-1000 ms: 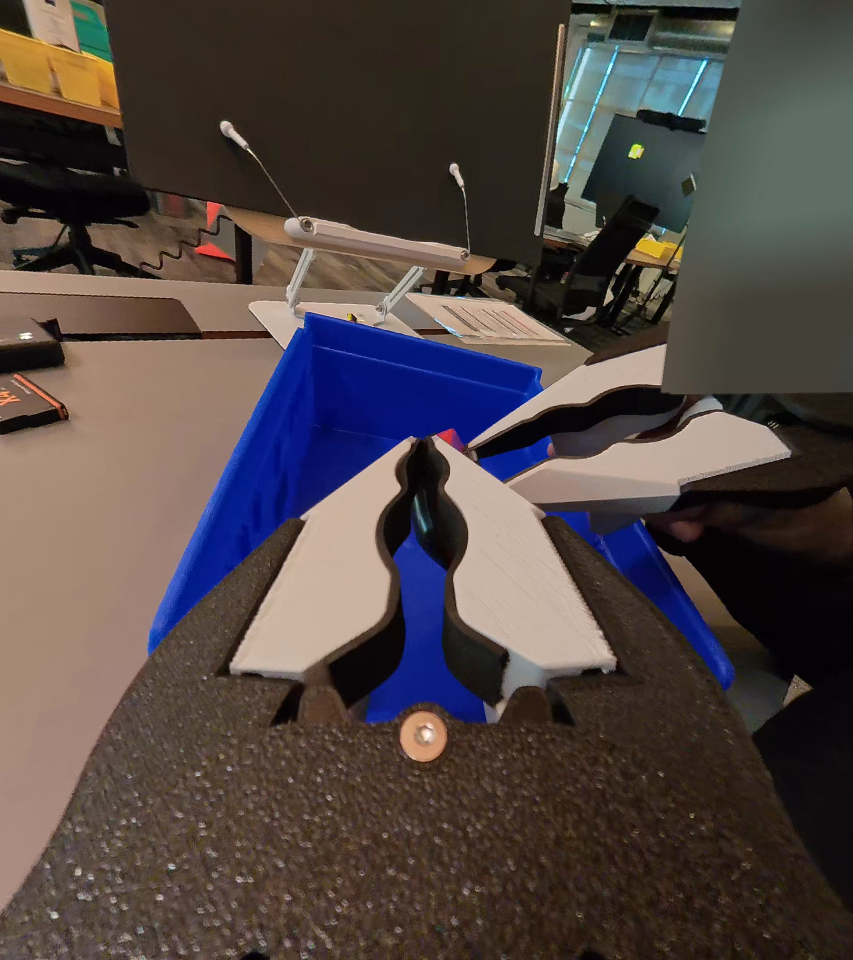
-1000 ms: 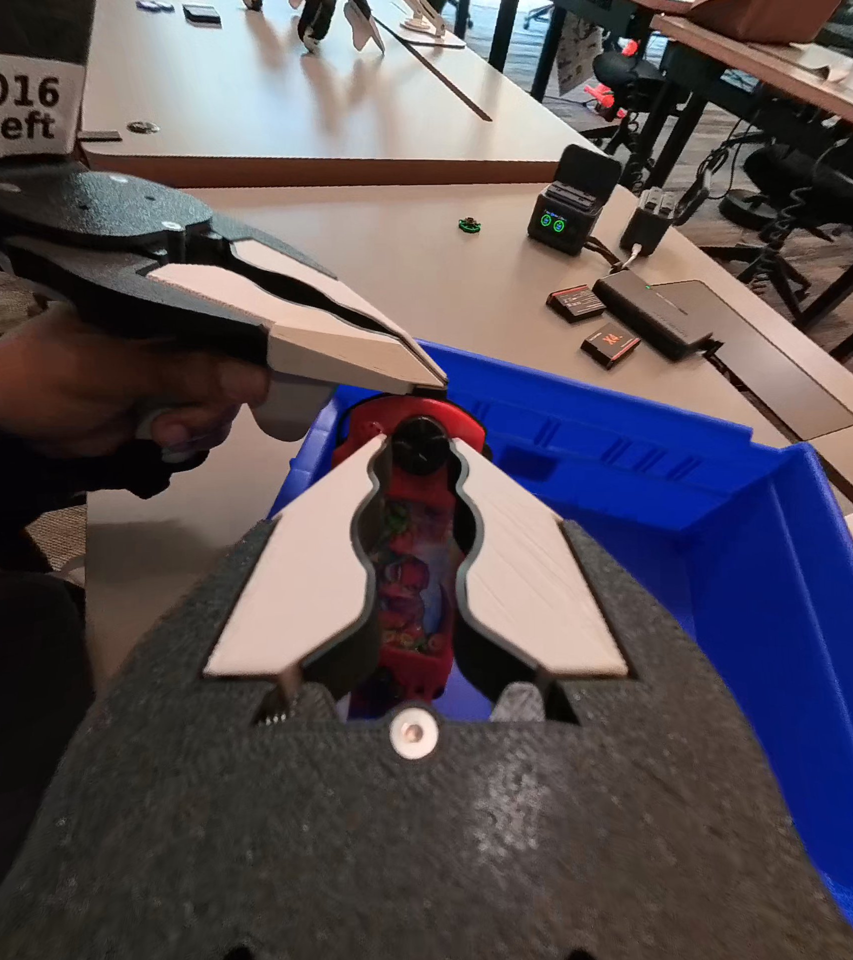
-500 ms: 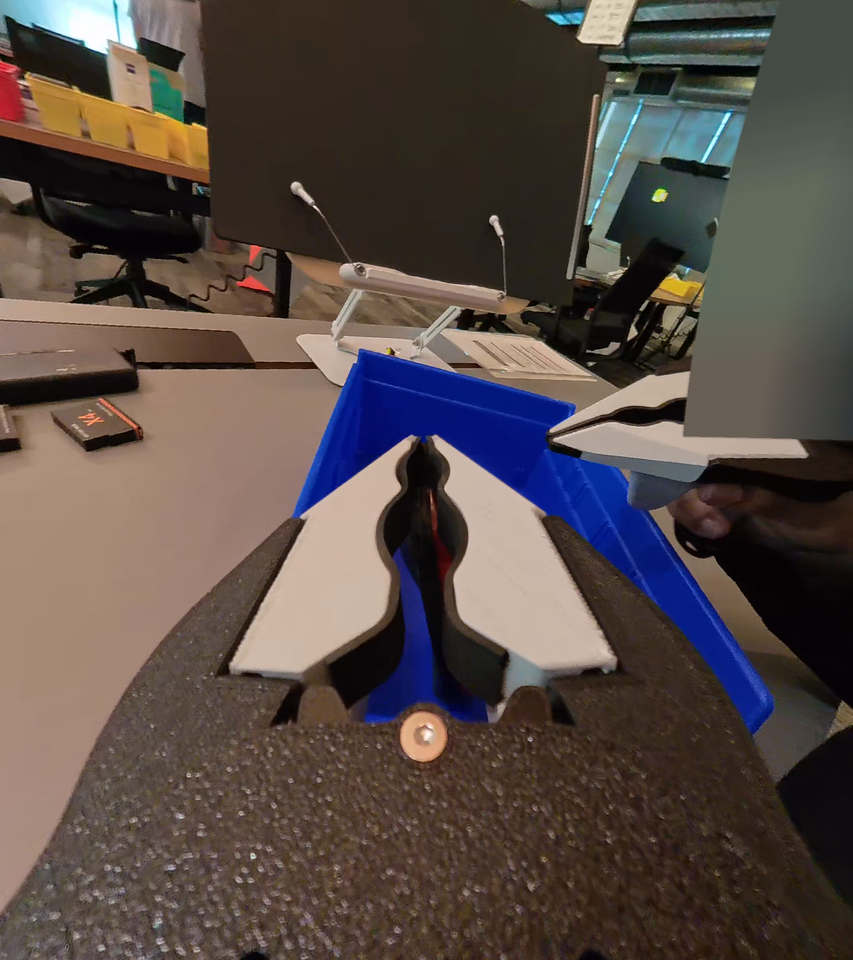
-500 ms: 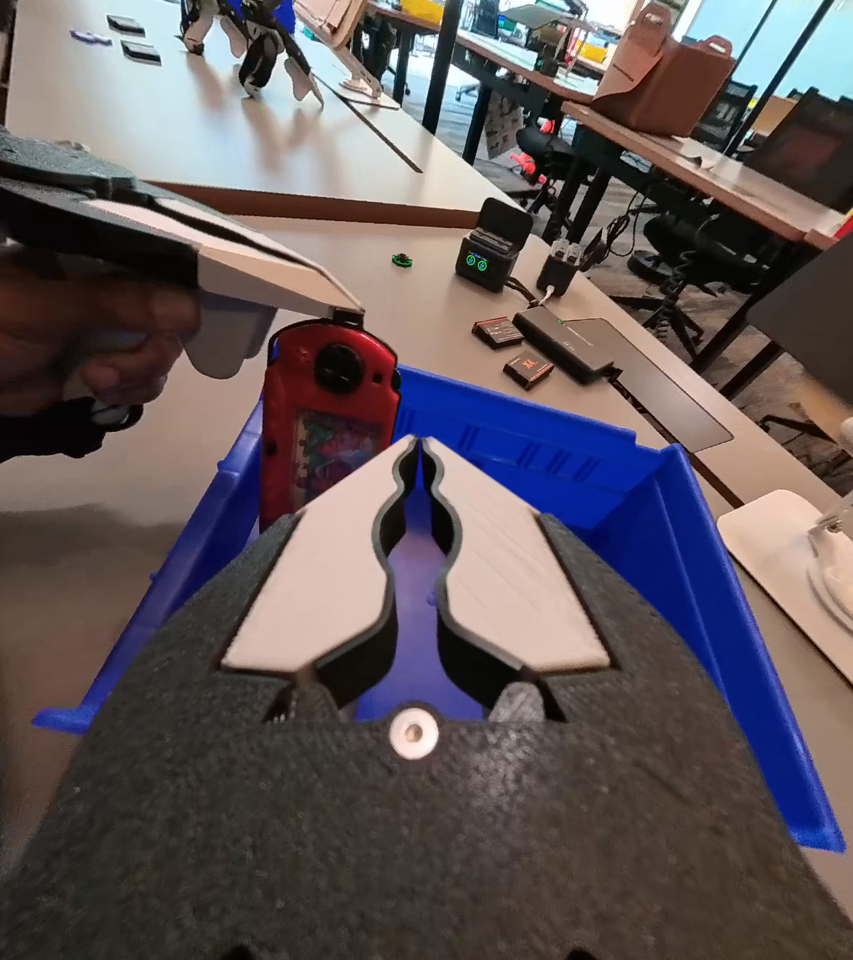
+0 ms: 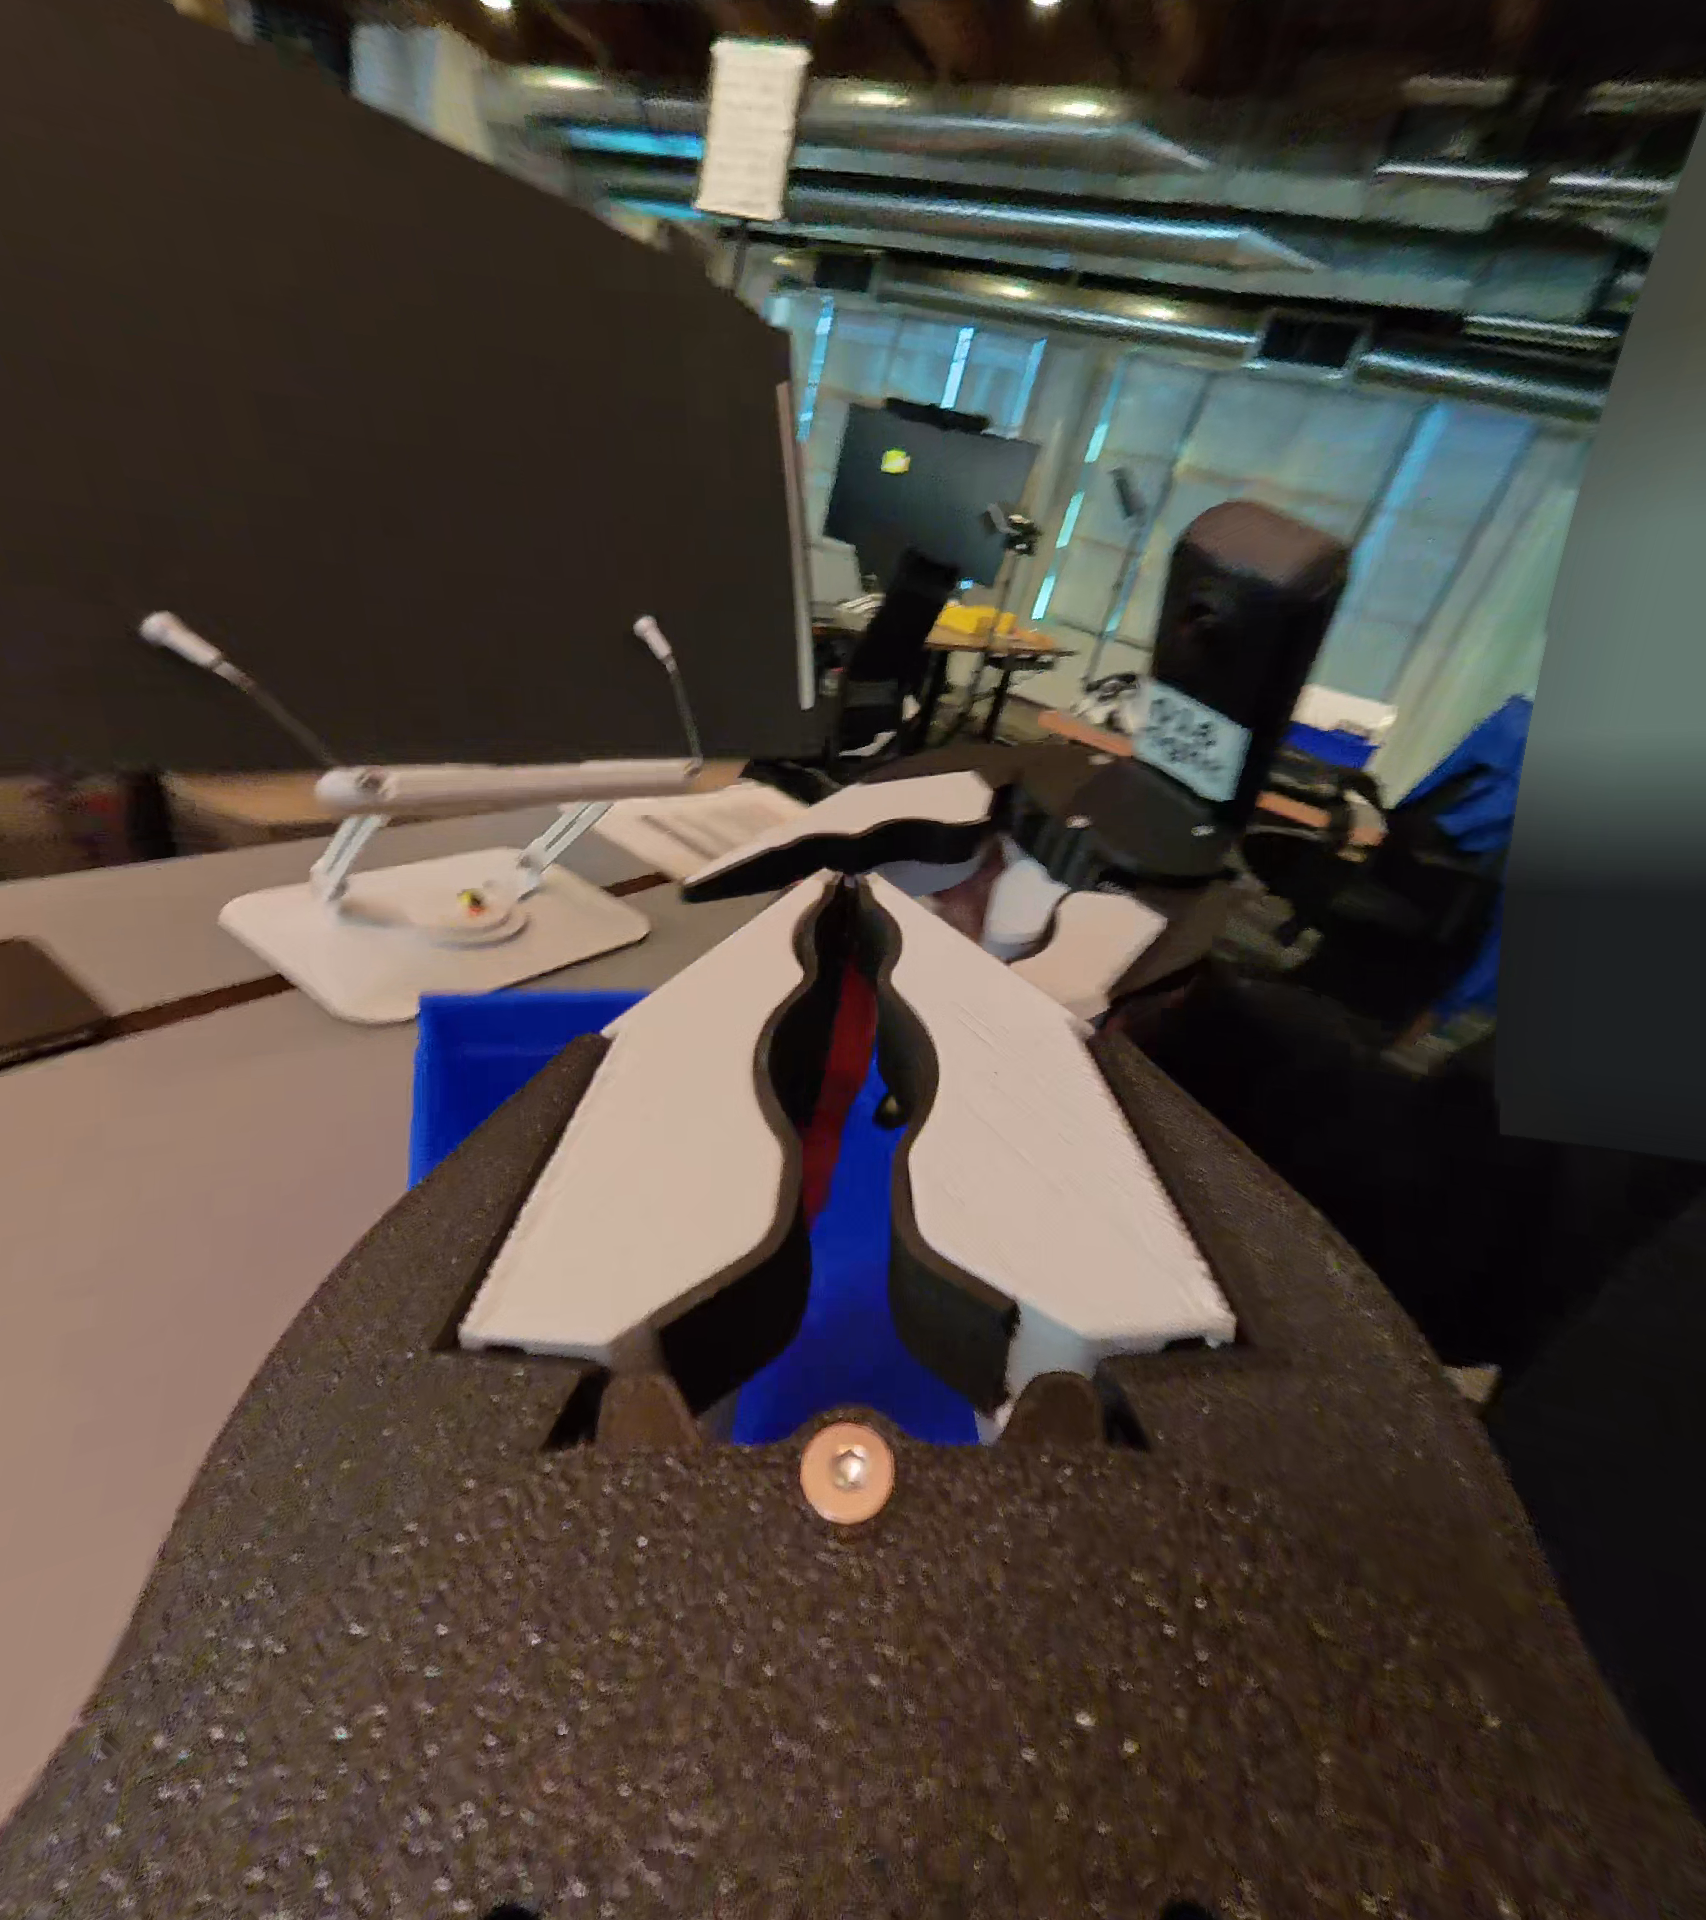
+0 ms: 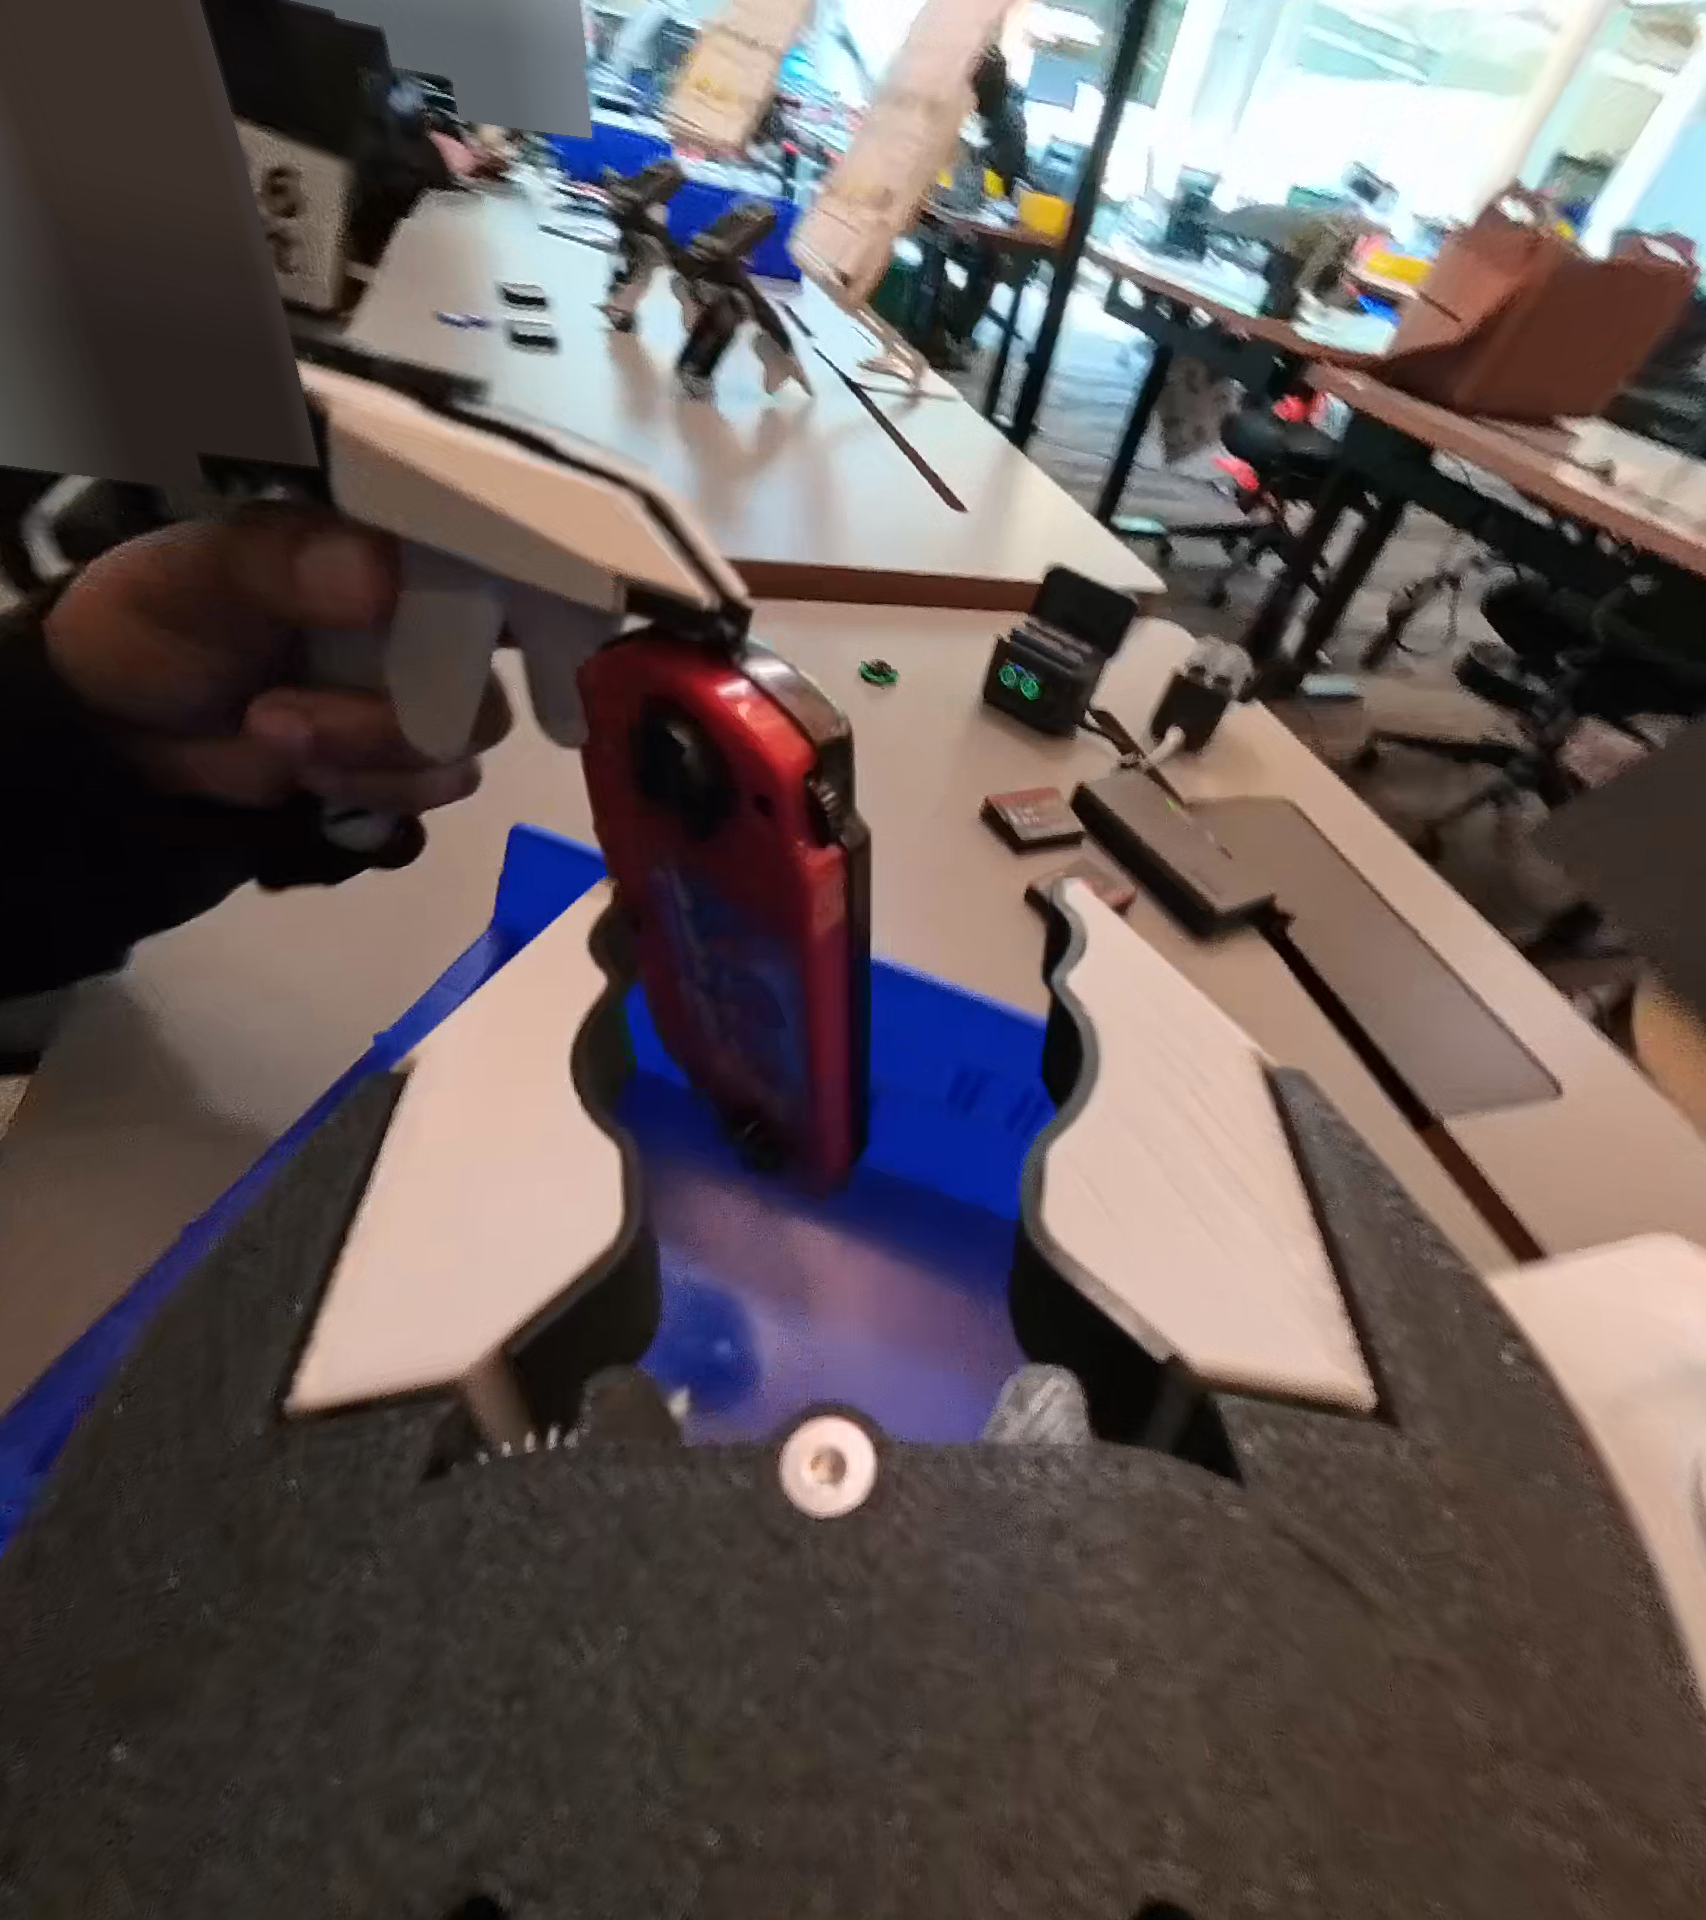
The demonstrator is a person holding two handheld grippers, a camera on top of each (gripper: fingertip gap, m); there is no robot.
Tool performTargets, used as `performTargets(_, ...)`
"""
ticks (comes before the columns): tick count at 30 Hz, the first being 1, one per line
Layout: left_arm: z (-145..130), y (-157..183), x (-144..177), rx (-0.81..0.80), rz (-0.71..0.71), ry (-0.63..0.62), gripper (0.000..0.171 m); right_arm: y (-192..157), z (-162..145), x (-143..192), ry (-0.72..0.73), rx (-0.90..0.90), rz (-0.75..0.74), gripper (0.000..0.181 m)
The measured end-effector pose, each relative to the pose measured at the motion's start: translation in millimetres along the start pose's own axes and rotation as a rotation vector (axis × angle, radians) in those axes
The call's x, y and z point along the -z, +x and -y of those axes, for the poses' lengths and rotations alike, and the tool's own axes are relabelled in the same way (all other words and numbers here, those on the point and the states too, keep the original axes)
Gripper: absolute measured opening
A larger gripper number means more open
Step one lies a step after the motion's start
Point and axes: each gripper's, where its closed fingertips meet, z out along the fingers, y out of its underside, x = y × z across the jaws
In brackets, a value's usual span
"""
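My left gripper (image 5: 844, 883) is shut on the top end of a red handheld game console (image 5: 836, 1060), which shows edge-on between its fingers. In the right wrist view the left gripper (image 6: 714, 613) holds the console (image 6: 735, 883) hanging upright, its lower end just inside a blue bin (image 6: 942, 1029). My right gripper (image 6: 838, 904) is open wide and empty, its fingers either side of the console without touching it. One of its fingers (image 5: 880, 816) shows just beyond the left gripper's tips. The bin (image 5: 506, 1049) sits under both grippers.
A white laptop stand (image 5: 433, 925) stands behind the bin, with a black divider panel (image 5: 309, 416) behind it. A charger with green lights (image 6: 1046, 665), a flat black device (image 6: 1171, 831) and small card cases (image 6: 1031, 816) lie on the table. A hand (image 6: 236, 675) grips the left gripper. One gripper's finger ends stand about 5 cm off the other's.
My right gripper let go of the console, drew back and opened wide. My left gripper lifted the console up out of the bin by its top end.
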Motion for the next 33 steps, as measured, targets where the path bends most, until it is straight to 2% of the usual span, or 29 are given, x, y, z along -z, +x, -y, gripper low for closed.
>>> performTargets(3, 19, 10, -14, -0.005, -0.13, -0.015, 0.0, -1, 4, 1, 0.066, 0.053, 0.17, 0.077)
performTargets(4, 22, 12, -18, 0.003, -0.169, -0.027, 0.0, -6, 2, 3, 0.074, 0.06, 0.256, 0.066)
performTargets(6, 26, 7, -28, 0.001, -0.188, -0.021, 0.0, -14, 6, 9, 0.129, -0.015, 0.389, 0.026)
performTargets(9, 26, 0, -40, 0.04, -0.217, 0.015, 0.004, -3, 2, 7, 0.118, -0.163, 0.419, 0.016)
performTargets(11, 27, -15, -44, 0.054, -0.169, 0.094, 0.006, 10, -2, 6, 0.113, -0.238, 0.399, 0.017)
performTargets(13, 33, -27, -40, 0.087, -0.15, 0.22, 0.024, 24, 0, 10, 0.14, -0.316, 0.372, 0.016)
performTargets(16, 30, -31, -28, 0.127, -0.186, 0.319, 0.026, 42, 11, 20, 0.209, -0.44, 0.344, 0.016)
performTargets(18, 22, -33, -26, 0.103, -0.144, 0.293, 0.026, 50, 16, 21, 0.226, -0.474, 0.301, 0.017)
performTargets(19, 16, -40, -28, 0.068, -0.07, 0.253, 0.026, 52, 18, 20, 0.221, -0.47, 0.266, 0.017)
performTargets(23, -1, -53, -33, -0.219, 0.206, 0.075, 0.025, 59, 28, 13, 0.209, -0.427, 0.098, 0.016)
performTargets(25, 3, -50, -31, -0.329, 0.284, 0.093, 0.025, 60, 33, 11, 0.206, -0.378, 0.017, 0.016)
performTargets(28, 9, -43, -28, -0.384, 0.317, 0.129, 0.022, 57, 37, 10, 0.186, -0.26, -0.102, 0.017)
performTargets(30, 10, -40, -27, -0.369, 0.313, 0.135, 0.011, 55, 40, 9, 0.178, -0.172, -0.174, 0.017)
performTargets(33, 9, -40, -28, -0.356, 0.322, 0.132, 0.011, 46, 46, 8, 0.176, -0.066, -0.241, 0.017)
